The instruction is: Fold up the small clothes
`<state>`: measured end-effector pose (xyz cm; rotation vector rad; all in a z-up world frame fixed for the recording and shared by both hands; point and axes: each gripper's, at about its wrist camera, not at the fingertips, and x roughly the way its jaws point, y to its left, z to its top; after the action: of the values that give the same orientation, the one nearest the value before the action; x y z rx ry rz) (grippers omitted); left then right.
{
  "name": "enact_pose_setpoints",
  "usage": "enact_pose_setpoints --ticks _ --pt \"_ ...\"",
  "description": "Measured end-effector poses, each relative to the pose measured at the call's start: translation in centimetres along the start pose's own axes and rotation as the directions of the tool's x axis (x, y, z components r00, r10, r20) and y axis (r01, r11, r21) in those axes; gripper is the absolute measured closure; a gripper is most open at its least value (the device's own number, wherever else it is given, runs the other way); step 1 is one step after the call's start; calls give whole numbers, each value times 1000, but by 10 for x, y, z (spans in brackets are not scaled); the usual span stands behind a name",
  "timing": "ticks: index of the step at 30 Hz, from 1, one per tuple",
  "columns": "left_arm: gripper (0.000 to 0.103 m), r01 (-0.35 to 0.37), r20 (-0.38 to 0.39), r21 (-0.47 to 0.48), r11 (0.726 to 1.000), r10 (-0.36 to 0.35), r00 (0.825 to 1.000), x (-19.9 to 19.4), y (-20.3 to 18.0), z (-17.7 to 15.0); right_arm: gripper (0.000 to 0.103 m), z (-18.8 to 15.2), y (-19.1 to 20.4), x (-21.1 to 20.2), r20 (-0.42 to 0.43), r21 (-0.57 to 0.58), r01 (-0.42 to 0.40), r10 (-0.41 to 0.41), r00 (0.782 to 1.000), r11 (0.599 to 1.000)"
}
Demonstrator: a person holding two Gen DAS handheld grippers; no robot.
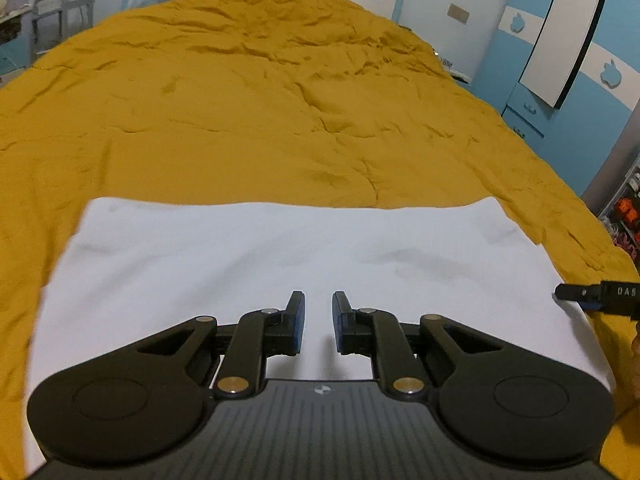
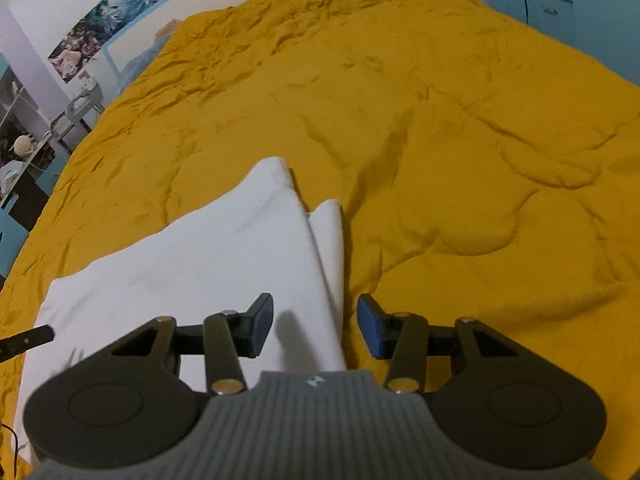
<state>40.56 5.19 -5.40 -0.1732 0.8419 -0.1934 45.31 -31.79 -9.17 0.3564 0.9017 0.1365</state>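
Observation:
A white garment [image 1: 256, 264] lies flat on the mustard-yellow bedspread [image 1: 240, 100], folded into a wide rectangle. My left gripper [image 1: 319, 320] hovers over its near middle, open with a small gap and holding nothing. In the right wrist view the garment [image 2: 208, 248] shows its right edge with a second layer [image 2: 330, 232] sticking out under the top one. My right gripper [image 2: 315, 326] is open and empty above that right edge. The right gripper's tip [image 1: 580, 294] shows at the right border of the left wrist view, and the left gripper's tip [image 2: 28, 338] at the left border of the right wrist view.
The yellow bedspread [image 2: 460, 140] stretches wrinkled far beyond and to the right of the garment. A blue wardrobe [image 1: 560, 60] with a mirror stands right of the bed. A chair [image 1: 60, 4] and a desk [image 2: 24, 160] stand off the bed's left side.

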Motion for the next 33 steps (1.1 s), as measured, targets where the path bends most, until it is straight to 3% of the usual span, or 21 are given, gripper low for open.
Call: enact_pose_setpoints --ticks 4,10,12,13,17,21,24,33 --pt "87 14 -35 0 1000 -14 999 38 -7 15 62 11 -10 20 -9 51 -35 35 999 998" --pt "87 -31 -95 25 999 34 995 83 -10 16 63 23 -18 42 -15 102 -79 81 997 992" --pt "87 -35 -96 42 999 39 995 85 -12 14 70 25 -18 49 -15 113 -90 93 996 990" --pt "87 -35 -94 52 998 40 995 83 -13 14 79 25 -18 51 -16 115 -95 98 995 989" --pt "87 -28 -62 61 998 32 998 62 -13 20 95 25 -11 49 -2 110 -99 100 995 989" --pt "87 -18 -37 65 998 21 999 29 -8 21 99 29 1 32 25 130 -105 102 994 986" --pt "87 -41 -17 56 998 42 999 -4 2 21 99 34 15 17 38 184 -197 193 980 963" --pt "87 -134 63 -31 991 136 989 -98 61 10 99 46 124 -12 54 170 -315 310 949 934"
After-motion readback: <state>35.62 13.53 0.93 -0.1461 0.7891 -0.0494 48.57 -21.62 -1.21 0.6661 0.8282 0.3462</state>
